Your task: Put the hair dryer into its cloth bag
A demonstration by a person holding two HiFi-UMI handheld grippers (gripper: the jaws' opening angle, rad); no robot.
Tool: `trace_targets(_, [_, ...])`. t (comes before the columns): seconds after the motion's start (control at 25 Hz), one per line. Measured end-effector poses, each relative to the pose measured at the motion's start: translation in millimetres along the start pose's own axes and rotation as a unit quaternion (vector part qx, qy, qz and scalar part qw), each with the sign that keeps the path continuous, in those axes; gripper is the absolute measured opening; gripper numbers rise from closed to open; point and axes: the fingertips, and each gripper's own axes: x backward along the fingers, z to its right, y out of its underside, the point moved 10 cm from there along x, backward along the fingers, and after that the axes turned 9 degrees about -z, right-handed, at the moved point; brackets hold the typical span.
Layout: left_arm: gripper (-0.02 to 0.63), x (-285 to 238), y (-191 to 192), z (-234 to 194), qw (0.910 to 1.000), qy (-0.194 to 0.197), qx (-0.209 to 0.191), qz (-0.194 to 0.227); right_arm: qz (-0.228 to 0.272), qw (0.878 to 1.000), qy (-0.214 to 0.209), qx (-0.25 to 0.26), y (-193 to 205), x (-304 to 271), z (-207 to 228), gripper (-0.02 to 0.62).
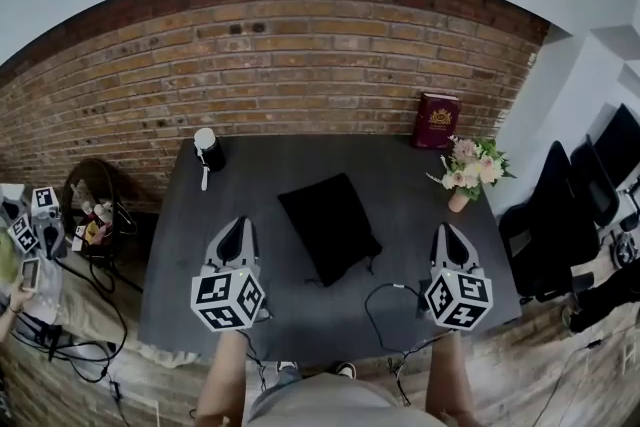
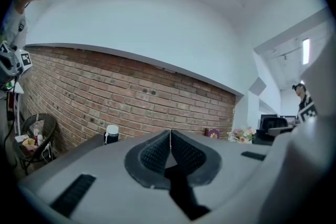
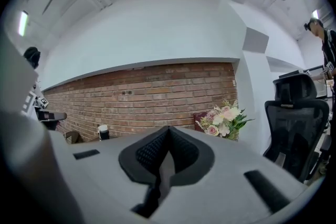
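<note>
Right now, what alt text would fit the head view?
A black cloth bag lies in the middle of a dark table, with the left gripper and right gripper shut and empty over its near edge. The hair dryer stands far left, flowers far right.

Matt black cloth bag (image 1: 330, 225), smooth dark matt table (image 1: 400, 215), rough brick wall (image 1: 300, 65)

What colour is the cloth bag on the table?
The cloth bag is black; head view shows it best.
</note>
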Motion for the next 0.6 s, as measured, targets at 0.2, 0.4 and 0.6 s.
trace_targets(0.2, [0.009, 3.7, 2.4, -1.2, 1.0000, -0.001, 0.006, -0.002, 0.000, 1.000, -0.002, 0.002, 2.0, 3.1, -2.0, 0.000])
trace_targets(0.4, [0.009, 7.1, 3.7, -0.6, 1.0000, -0.003, 0.008, -0.003, 0.002, 1.000, -0.002, 0.000, 3.7, 6.6, -1.3, 0.000])
trace_targets(0.6, [0.009, 9.0, 3.7, 0.6, 1.0000, -0.005, 0.008, -0.003, 0.002, 1.000, -0.002, 0.007, 5.1, 8.7, -0.8, 0.000])
